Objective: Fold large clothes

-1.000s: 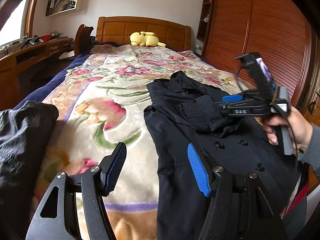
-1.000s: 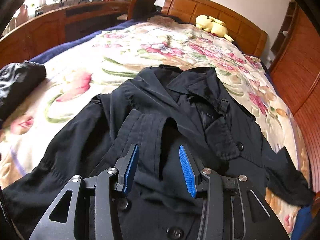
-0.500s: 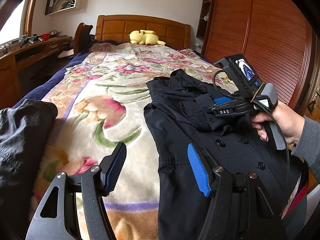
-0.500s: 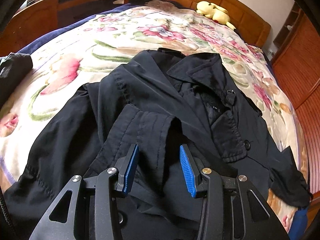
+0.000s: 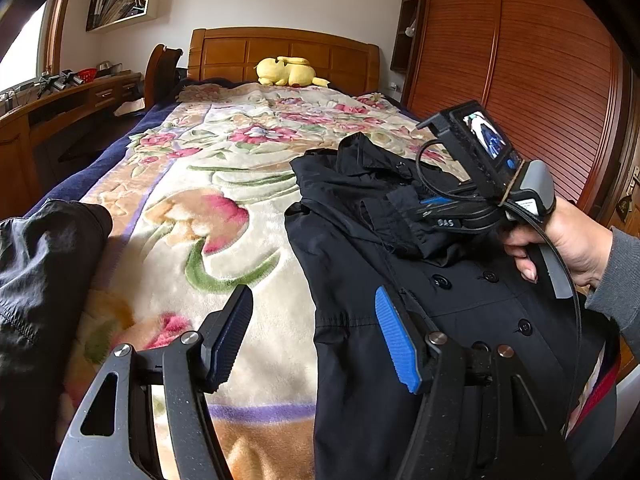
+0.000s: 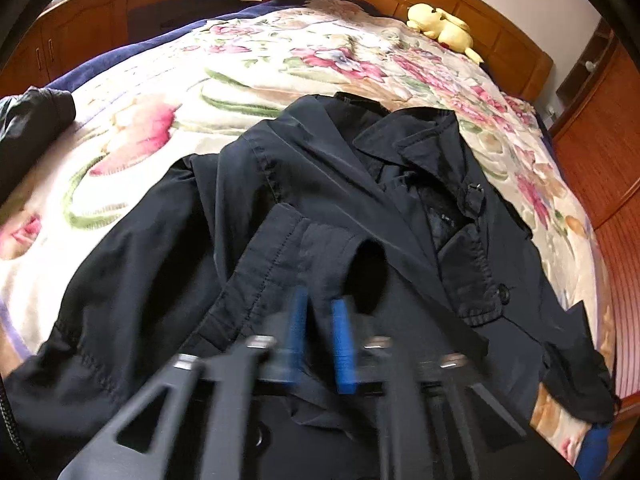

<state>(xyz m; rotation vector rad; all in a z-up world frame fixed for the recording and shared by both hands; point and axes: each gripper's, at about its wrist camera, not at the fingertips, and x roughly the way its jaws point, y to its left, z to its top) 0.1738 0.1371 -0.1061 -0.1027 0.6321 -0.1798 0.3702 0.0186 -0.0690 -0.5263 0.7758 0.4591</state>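
A bed (image 5: 224,200) covered by a floral blanket fills the room. A black coat (image 6: 320,208) is spread on its right side. The right tongs (image 6: 318,340), blurred, are nearly closed around the coat's sleeve cuff (image 6: 304,256). The left tongs (image 5: 312,336) are held wide apart over the coat's edge.

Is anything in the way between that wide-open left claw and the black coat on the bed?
Nothing visible. The left gripper hangs open over the blanket at the coat edge, with its blue finger already above the fabric.
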